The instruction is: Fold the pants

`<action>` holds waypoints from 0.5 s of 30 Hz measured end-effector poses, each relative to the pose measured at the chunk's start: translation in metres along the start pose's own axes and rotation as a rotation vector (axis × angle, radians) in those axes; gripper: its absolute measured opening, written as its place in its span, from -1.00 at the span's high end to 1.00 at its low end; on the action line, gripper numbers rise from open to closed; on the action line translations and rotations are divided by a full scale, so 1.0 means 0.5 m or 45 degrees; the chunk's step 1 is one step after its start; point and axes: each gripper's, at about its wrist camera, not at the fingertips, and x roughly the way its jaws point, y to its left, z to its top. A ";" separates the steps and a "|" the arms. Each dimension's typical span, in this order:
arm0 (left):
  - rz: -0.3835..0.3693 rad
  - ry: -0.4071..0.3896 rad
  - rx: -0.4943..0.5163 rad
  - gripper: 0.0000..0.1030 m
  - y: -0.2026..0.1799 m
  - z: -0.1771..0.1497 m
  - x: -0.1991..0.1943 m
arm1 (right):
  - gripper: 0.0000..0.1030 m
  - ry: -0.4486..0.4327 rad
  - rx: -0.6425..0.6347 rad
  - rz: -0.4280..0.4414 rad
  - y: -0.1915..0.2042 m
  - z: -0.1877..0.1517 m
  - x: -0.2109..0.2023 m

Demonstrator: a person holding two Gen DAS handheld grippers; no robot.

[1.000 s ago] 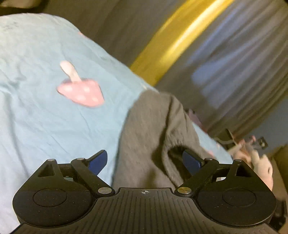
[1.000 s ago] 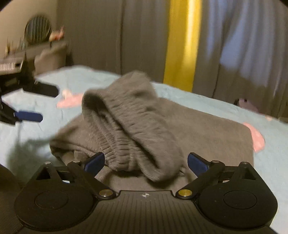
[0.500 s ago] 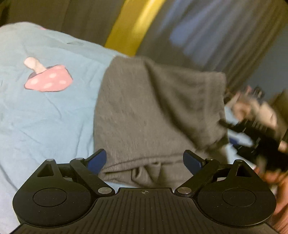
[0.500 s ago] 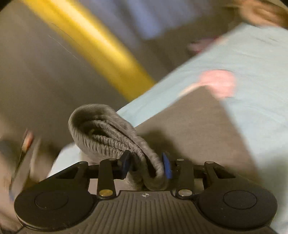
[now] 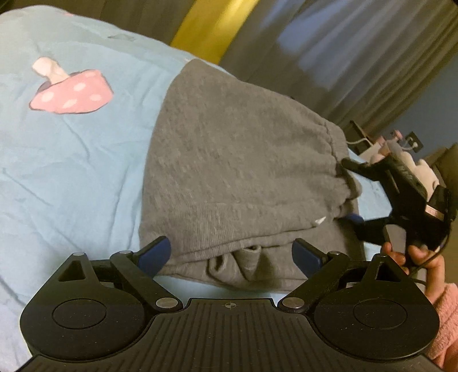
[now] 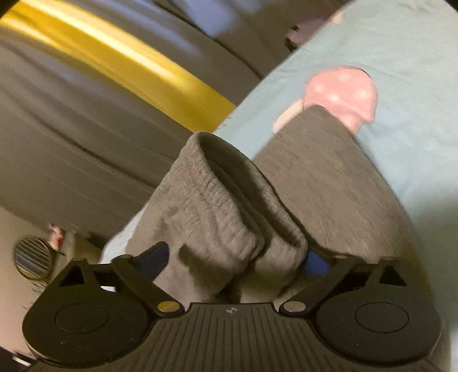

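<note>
The grey sweatpants (image 5: 234,171) lie folded in layers on the light blue bedsheet (image 5: 71,160). My left gripper (image 5: 232,254) is open and empty, its blue pads either side of the near folded edge. My right gripper (image 5: 352,194) shows at the right of the left wrist view, open around the ribbed waistband. In the right wrist view the waistband (image 6: 226,211) bunches between the spread fingers of my right gripper (image 6: 234,260), and the pants (image 6: 323,183) stretch away over the sheet.
Pink mushroom prints (image 5: 71,91) mark the sheet (image 6: 400,71). Grey and yellow curtains (image 5: 206,25) hang behind the bed. A plush toy and cables (image 5: 400,151) sit past the bed's right edge. A fan (image 6: 33,260) stands at the left.
My right gripper has carried the waistband across onto the folded pants and has opened from its shut grip. My left gripper has stayed open near the folded edge.
</note>
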 end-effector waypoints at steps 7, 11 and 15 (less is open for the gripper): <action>-0.027 -0.009 -0.048 -0.86 0.014 0.002 0.002 | -0.39 0.030 -0.096 -0.026 0.025 0.002 0.020; -0.009 -0.012 -0.024 -0.86 0.006 0.001 -0.004 | 0.17 0.010 -0.163 -0.081 0.054 -0.014 0.009; 0.067 -0.007 0.019 -0.86 -0.011 -0.003 -0.001 | 0.19 -0.100 -0.168 0.040 0.100 -0.003 -0.059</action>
